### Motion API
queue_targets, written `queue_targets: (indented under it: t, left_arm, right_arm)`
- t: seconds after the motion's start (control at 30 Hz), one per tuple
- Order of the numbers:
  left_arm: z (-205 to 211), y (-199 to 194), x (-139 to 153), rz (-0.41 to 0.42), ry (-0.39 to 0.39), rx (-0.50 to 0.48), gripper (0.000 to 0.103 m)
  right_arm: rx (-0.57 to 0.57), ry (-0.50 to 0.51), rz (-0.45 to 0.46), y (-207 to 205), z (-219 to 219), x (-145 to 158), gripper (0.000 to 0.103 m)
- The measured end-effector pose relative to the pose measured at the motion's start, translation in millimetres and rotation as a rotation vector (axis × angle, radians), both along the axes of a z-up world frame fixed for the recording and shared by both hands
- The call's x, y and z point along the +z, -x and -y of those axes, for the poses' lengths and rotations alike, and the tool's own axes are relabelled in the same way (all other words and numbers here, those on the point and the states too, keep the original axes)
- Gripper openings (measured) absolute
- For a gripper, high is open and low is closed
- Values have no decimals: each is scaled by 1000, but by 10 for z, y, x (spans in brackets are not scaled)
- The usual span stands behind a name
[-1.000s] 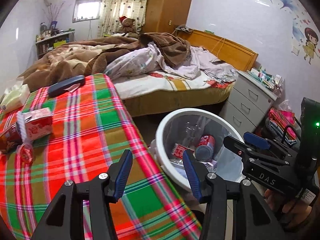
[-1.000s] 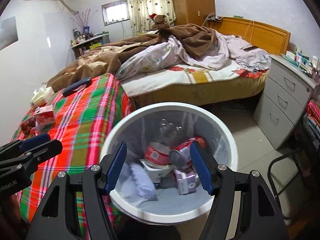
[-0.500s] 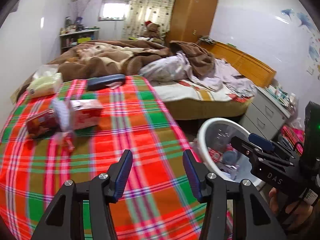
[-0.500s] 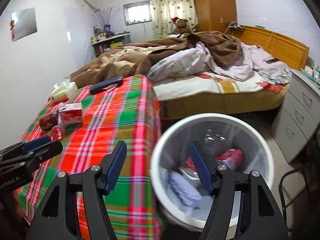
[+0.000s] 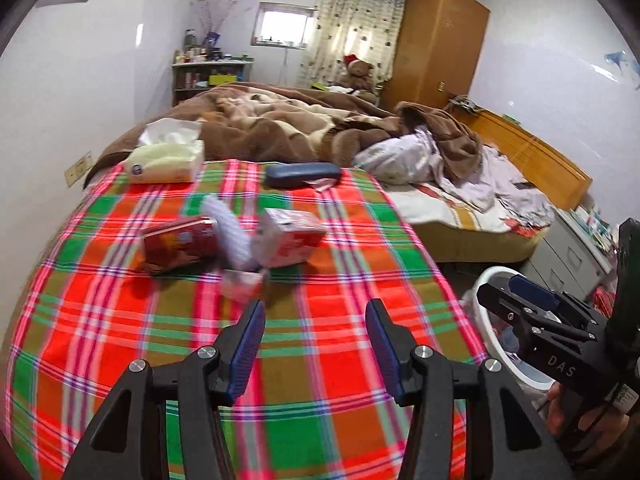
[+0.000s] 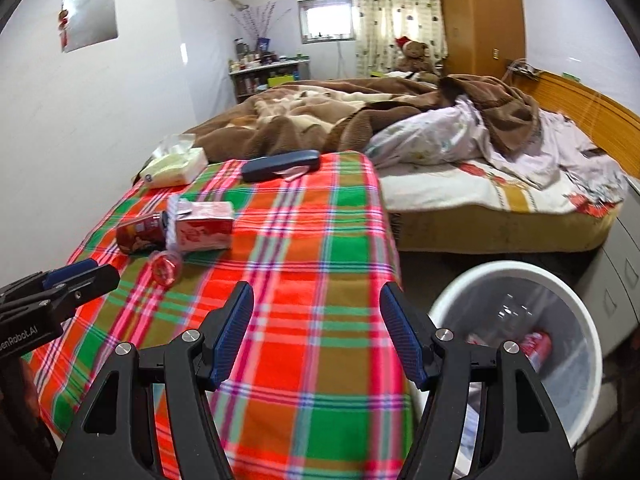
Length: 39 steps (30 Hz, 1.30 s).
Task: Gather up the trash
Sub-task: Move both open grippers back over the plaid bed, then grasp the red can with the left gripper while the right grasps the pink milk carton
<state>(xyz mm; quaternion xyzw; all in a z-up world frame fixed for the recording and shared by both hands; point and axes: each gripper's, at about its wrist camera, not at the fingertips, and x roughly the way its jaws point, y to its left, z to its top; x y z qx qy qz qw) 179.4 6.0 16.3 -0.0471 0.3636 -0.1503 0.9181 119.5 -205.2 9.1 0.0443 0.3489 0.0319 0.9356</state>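
The right wrist view shows the inside of the white bin point(image 6: 516, 280) at lower right, with a red can point(image 6: 538, 346) in it; the left wrist view catches only the bin's rim point(image 5: 490, 276), cut off behind the right gripper point(image 6: 316, 328). The trash sits at centre left on the plaid cloth point(image 5: 328, 360): a red can point(image 5: 176, 246), a white-and-red carton point(image 5: 290, 242) and a small wrapper point(image 5: 242, 284), which is blurred. The left gripper point(image 5: 314, 338) hangs with jaws apart, empty, touching nothing. The right gripper is likewise released and empty.
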Motion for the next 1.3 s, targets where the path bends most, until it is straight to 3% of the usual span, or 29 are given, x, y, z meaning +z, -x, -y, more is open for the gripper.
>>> queue_targets:
  t: [0.4, 0.6, 0.77, 1.07, 1.3]
  left_arm:
    - [-594, -346, 12, 2, -49, 90, 52]
    - [-777, -630, -39, -12, -74, 90, 52]
    - [-875, -879, -97, -20, -82, 53, 57]
    - [-1010, -1333, -235, -49, -90, 0, 58]
    - [-951, -1600, -416, -100, -115, -47, 58]
  right_arm:
    - [93, -27, -17, -428, -435, 47, 67]
    - [117, -60, -38, -702, -644, 21, 67]
    - [119, -90, -72, -923, -771, -38, 67]
    - [88, -97, -131, -1300, -989, -173, 67]
    - [53, -91, -172, -1497, -1078, -202, 73]
